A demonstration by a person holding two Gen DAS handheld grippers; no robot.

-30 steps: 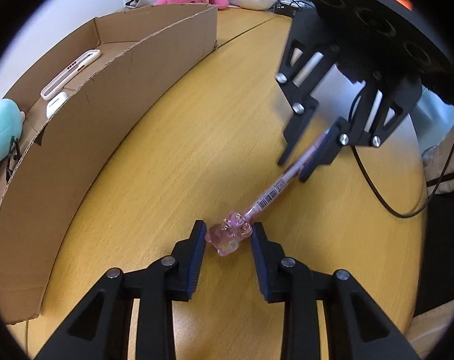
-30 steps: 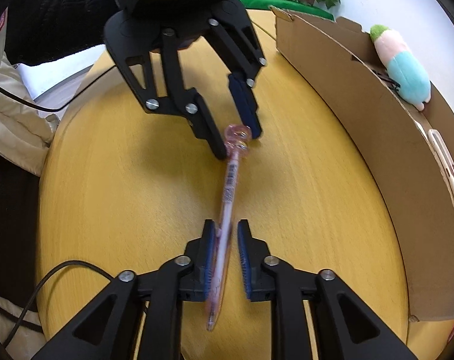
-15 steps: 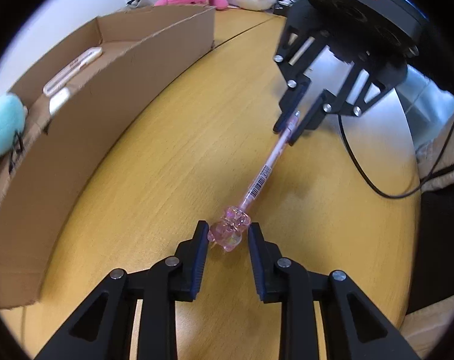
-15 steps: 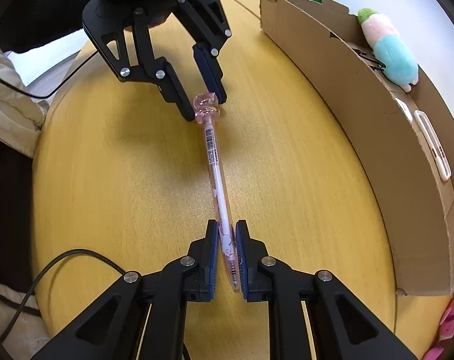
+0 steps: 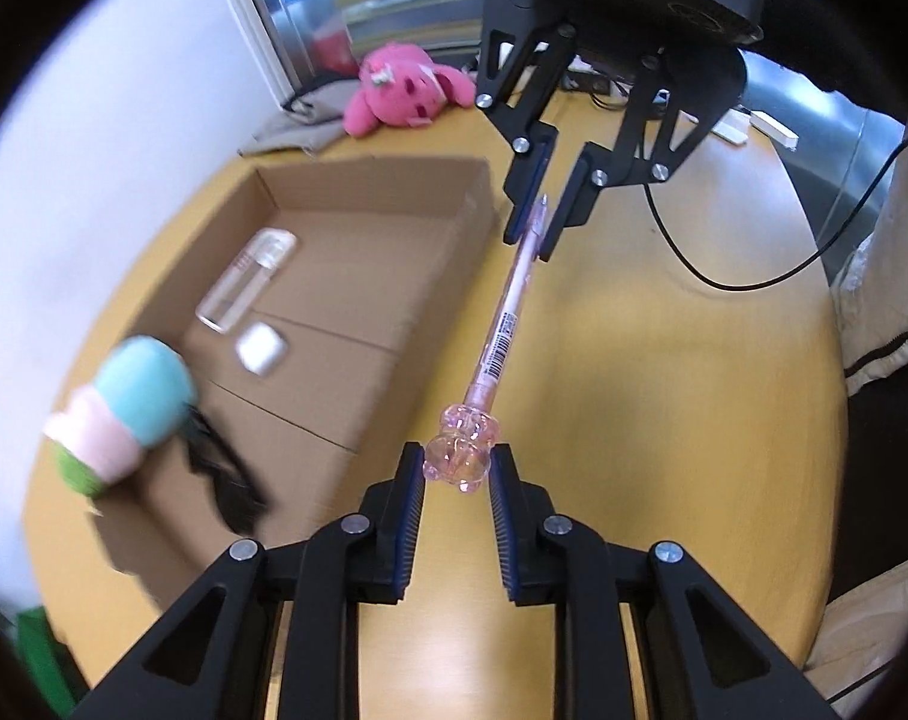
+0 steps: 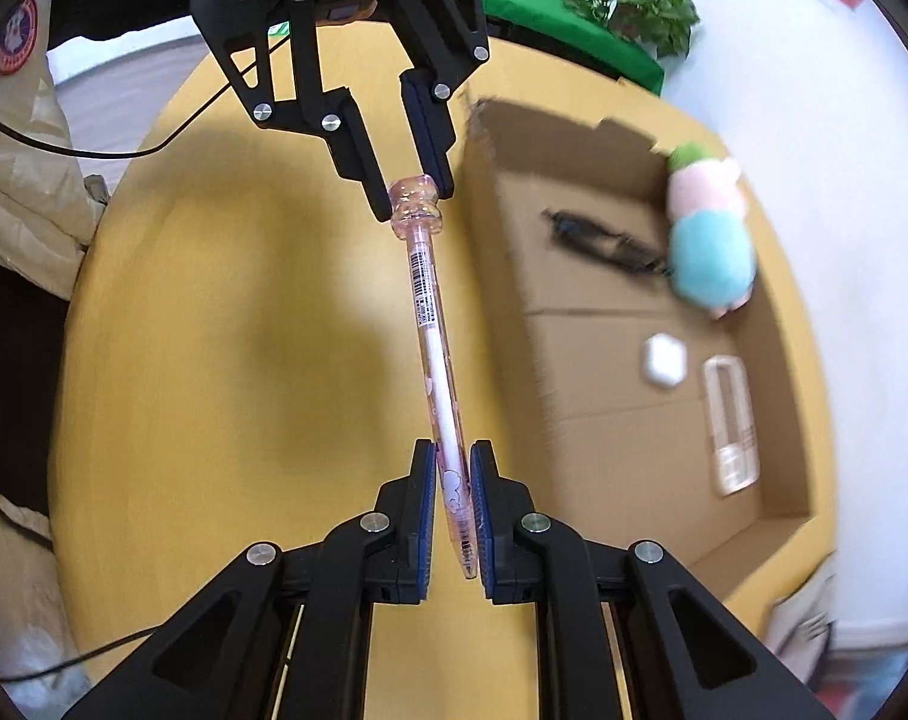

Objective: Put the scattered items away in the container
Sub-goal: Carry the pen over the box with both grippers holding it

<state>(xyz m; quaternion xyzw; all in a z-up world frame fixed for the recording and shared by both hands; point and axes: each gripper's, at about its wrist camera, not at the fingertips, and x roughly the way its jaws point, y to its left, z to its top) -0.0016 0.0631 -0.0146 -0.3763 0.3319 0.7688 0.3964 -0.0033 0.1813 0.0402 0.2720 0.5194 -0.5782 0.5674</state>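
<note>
A pink pen (image 5: 505, 324) with a clear bear-shaped cap hangs in the air above the yellow table (image 5: 664, 420), held at both ends. My left gripper (image 5: 457, 462) has the cap between its pads, and its jaws are closing on it. My right gripper (image 6: 454, 456) is shut on the pen's (image 6: 433, 324) tip end. Each wrist view shows the other gripper: the right gripper (image 5: 531, 243) and the left gripper (image 6: 415, 198). The open cardboard box (image 5: 364, 180) lies just beside the pen.
The box (image 6: 604, 420) holds a teal and pink plush (image 5: 136, 402), a white case (image 5: 262, 348), a clear bottle (image 5: 247, 279) and a black item (image 5: 226, 468). A pink plush (image 5: 406, 90) and grey cloth (image 5: 292, 132) lie beyond it. A black cable (image 5: 724, 282) crosses the table.
Both grippers have risen with the pen, which came off the table. The right gripper closed on the pen's tip end. The box's inside is now in view from above.
</note>
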